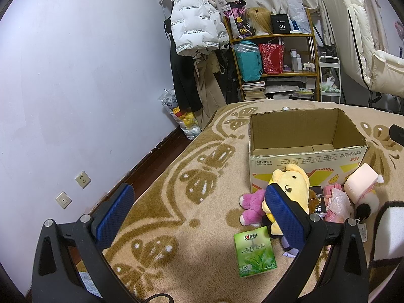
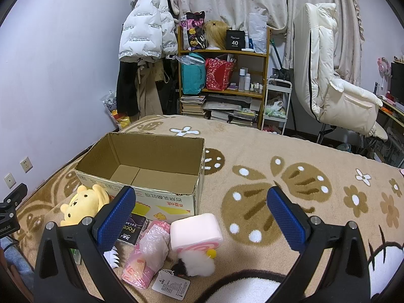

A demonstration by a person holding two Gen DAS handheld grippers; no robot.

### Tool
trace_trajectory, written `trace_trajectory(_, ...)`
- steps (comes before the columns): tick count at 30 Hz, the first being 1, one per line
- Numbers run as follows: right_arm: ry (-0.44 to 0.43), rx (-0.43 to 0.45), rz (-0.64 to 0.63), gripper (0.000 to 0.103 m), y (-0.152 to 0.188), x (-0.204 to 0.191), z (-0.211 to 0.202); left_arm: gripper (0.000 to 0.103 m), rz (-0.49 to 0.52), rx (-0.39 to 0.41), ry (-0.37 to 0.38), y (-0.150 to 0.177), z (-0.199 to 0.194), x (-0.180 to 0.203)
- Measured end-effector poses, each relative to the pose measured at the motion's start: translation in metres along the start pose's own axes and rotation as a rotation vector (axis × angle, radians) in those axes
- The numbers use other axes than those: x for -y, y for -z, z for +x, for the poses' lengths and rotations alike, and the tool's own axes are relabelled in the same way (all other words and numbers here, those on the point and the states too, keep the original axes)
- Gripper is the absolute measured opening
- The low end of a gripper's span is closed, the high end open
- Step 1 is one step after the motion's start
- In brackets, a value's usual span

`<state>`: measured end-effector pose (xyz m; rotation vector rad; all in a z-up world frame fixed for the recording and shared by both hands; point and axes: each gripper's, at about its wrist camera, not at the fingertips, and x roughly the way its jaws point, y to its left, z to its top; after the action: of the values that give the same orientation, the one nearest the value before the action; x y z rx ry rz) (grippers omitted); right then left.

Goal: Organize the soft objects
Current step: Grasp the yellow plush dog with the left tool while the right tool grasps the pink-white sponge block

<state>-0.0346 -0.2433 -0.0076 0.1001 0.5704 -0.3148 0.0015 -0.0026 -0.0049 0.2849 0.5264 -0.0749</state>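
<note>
The left tongs (image 1: 199, 214) are spread wide apart with nothing between the blue pads; they hang above a beige blanket (image 1: 176, 202) with brown butterfly patterns that covers a bed. From the left wrist view the right-hand pad overlaps a yellow bear plush (image 1: 295, 184), though whether it touches the toy cannot be told. The right tongs (image 2: 200, 214) are likewise wide open and hold nothing, poised over a cluster of soft things. The yellow bear plush lies on the blanket against the front wall of an open cardboard box (image 2: 141, 166), whose inside shows only bare cardboard. Just beside the bear lies a pink plush (image 1: 252, 202), partly tucked under it. In front of them sits a green tissue pack (image 1: 255, 252) printed with tea leaves, lying flat. To the right of the bear are a dark packet (image 2: 133, 227) marked "Face", a crinkled pink plastic pack (image 2: 146, 257), and a pale pink block-shaped plush (image 2: 195, 229) with a white fluffy pompom (image 2: 199, 262) and a paper tag (image 2: 171, 285) below it. All of these lie outside the box, near its front.
</note>
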Motion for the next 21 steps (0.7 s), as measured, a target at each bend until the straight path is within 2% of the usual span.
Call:
trace_trajectory(8,-0.002,-0.010,-0.002,0.103,-0.001,-0.001,0.004,0.103,0.005,-0.011,0.016,0.004,0.006,-0.007)
trace_trajectory(14,0.016,0.019,-0.020,0.103,-0.006,-0.003,0.013,0.103,-0.012,-0.022,0.044,-0.004,0.021,-0.006)
trace_trajectory(21,0.001,-0.028,0.002,0.103,-0.010,0.002,0.033,0.103,-0.012,-0.032,0.064,-0.017,0.040,0.008)
